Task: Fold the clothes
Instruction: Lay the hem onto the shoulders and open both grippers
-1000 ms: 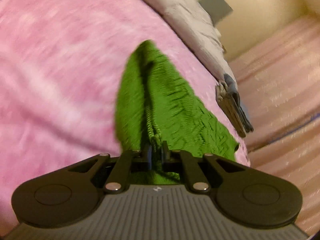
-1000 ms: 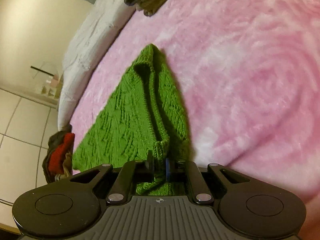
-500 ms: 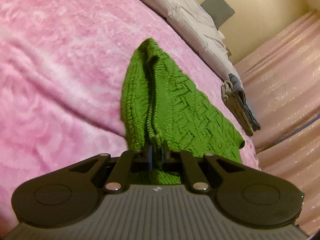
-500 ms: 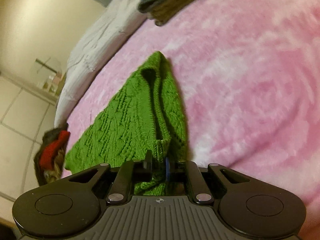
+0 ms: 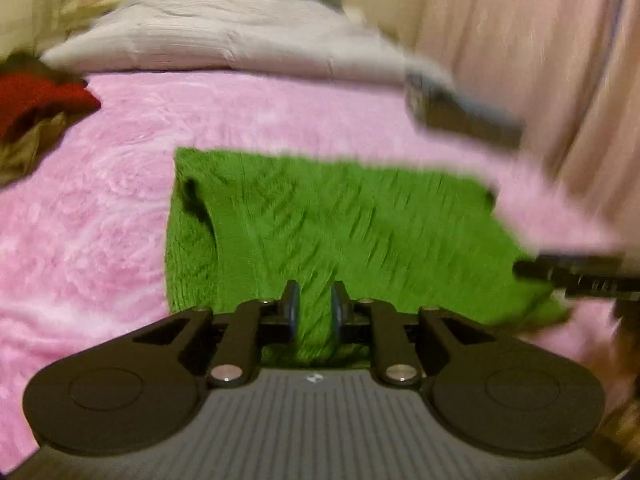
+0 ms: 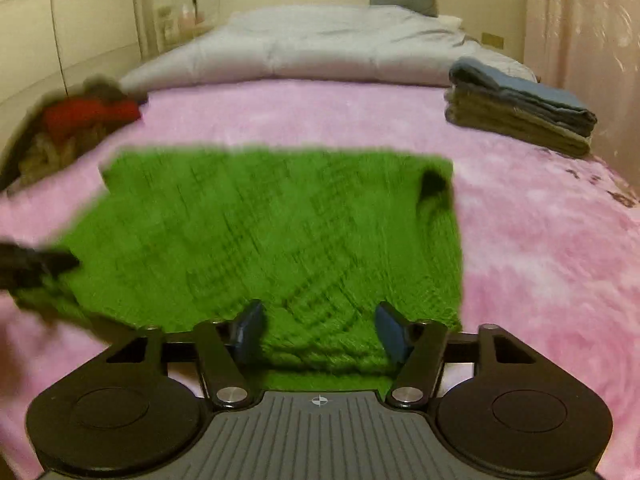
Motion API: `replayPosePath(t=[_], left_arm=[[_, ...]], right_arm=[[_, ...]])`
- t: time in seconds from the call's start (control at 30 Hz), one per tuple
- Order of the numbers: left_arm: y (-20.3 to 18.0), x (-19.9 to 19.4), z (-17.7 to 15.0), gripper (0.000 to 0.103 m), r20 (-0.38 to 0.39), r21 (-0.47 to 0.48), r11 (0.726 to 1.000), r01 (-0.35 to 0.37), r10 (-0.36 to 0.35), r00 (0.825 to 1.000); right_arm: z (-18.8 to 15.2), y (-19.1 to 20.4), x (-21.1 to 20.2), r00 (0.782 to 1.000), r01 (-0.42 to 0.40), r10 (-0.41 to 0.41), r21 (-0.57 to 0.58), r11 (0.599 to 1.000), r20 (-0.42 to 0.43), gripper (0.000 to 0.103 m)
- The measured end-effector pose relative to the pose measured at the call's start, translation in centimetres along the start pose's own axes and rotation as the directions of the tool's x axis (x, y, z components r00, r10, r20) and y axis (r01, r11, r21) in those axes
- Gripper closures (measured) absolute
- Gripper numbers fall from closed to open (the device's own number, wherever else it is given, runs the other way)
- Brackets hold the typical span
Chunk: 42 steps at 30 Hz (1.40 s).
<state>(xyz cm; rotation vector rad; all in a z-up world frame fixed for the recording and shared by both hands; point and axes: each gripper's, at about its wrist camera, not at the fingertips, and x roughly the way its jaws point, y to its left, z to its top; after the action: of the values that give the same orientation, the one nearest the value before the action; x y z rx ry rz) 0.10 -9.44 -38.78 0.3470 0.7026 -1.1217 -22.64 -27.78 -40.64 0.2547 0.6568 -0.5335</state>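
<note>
Both views have swung since the earlier frames from a steep tilt to level, and the green knit [image 6: 280,232], then a narrow raised ridge pinched in each tool, now lies spread flat and broad on the pink bed cover [image 6: 540,248]; the right tool [image 6: 320,330] is opening, its blue pads [image 6: 390,334] well clear of the near hem that lies between them, so it has released; the left tool [image 5: 314,308] is opening too, but only narrowly, with a ridge of knit between its jaws, and blur hides whether the pads press on it.

To finish this release well, I judge both tools should open fully before lifting, so no yarn snags and drags the hem askew; then the near edge can be smoothed square.

Just beyond the right tool's left side a dark smear is likely the other tool, too blurred to read; farther off to its right sits a stack of folded clothes [image 6: 520,104]; far left a red and olive heap [image 6: 88,120] is cut off at the bed's edge; beyond lies a grey duvet [image 6: 320,48].
</note>
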Motion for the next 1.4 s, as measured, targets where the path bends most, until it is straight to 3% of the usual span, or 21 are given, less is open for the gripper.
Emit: replayPosePath(t=[0.1,0.2,0.3,0.43,0.53,0.63,0.7,0.8,0.9,1.0,1.1,1.2,1.3,1.4], left_arm=[[0.7,-0.1,-2.1,0.088,0.015,-0.019,1.000,0.010,-0.010,1.000],[1.7,-0.4,-1.6,0.092,-0.006,-0.064,0.997,0.032,-0.033,0.999],[2.1,-0.6,1.5,0.092,0.014,-0.051,0.998,0.043,-0.042,0.999],[3.3,0.5,7.0,0.092,0.101,-0.008,1.000,0.002,-0.001,0.995],[4.6,4.1,11.4,0.092,0.139,0.019,0.999,-0.032,0.029,0.990],[5.4,9.1,13.6,0.092,0.101,0.084,0.993,-0.085,0.077,0.992],[5.9,11.9,13.3,0.092,0.051,0.118,0.986,-0.119,0.114,0.992],[8.0,14.7,10.6,0.094,-0.009,0.121,0.980,-0.158,0.160,0.987],[10.1,13.7,8.7,0.094,0.040,0.049,0.993,-0.107,0.105,0.994],[11.2,13.4,9.3,0.100,0.022,-0.005,0.996,-0.087,0.087,0.996],[11.4,12.2,11.0,0.100,0.022,-0.103,0.992,-0.072,0.075,0.997],[8.8,11.1,13.2,0.099,0.076,-0.046,0.997,-0.063,0.066,0.995],[4.6,12.7,14.6,0.096,0.045,0.095,0.995,0.007,-0.011,0.999],[1.4,16.2,14.0,0.096,-0.025,0.211,0.977,0.011,-0.005,1.000]], right_arm=[[0.5,-1.2,-0.6,0.999,-0.047,0.047,0.038,0.998,-0.022,0.044],[2.3,-2.2,-1.1,0.995,-0.084,0.088,0.080,0.993,-0.051,0.043],[6.1,-3.2,-1.2,0.995,-0.088,0.085,0.080,0.993,0.047,0.043],[11.0,-2.4,3.4,0.996,0.005,-0.001,-0.046,0.999,0.091,0.043],[13.6,-1.1,7.7,0.993,0.075,-0.058,-0.178,0.981,0.102,0.043],[13.3,-1.0,12.3,0.998,0.064,-0.056,-0.259,0.964,0.036,0.043],[11.8,-2.5,14.9,0.997,0.055,-0.070,-0.270,0.961,-0.045,0.043],[10.3,-7.2,15.1,0.999,-0.021,0.015,-0.134,0.991,-0.047,0.043],[10.1,-10.3,14.2,0.999,-0.033,0.031,-0.041,0.999,-0.045,0.043],[11.2,-10.4,13.2,0.998,-0.016,0.016,0.005,1.000,-0.068,0.043],[13.1,-8.3,12.0,0.999,0.000,0.000,0.003,1.000,-0.038,0.043],[14.4,-4.7,12.5,0.998,-0.064,0.063,-0.058,0.996,-0.020,0.043],[14.7,-1.1,15.0,0.994,-0.102,0.096,-0.136,0.986,-0.051,0.043],[12.9,-1.1,18.5,0.993,-0.058,0.040,-0.161,0.985,-0.112,0.042]])
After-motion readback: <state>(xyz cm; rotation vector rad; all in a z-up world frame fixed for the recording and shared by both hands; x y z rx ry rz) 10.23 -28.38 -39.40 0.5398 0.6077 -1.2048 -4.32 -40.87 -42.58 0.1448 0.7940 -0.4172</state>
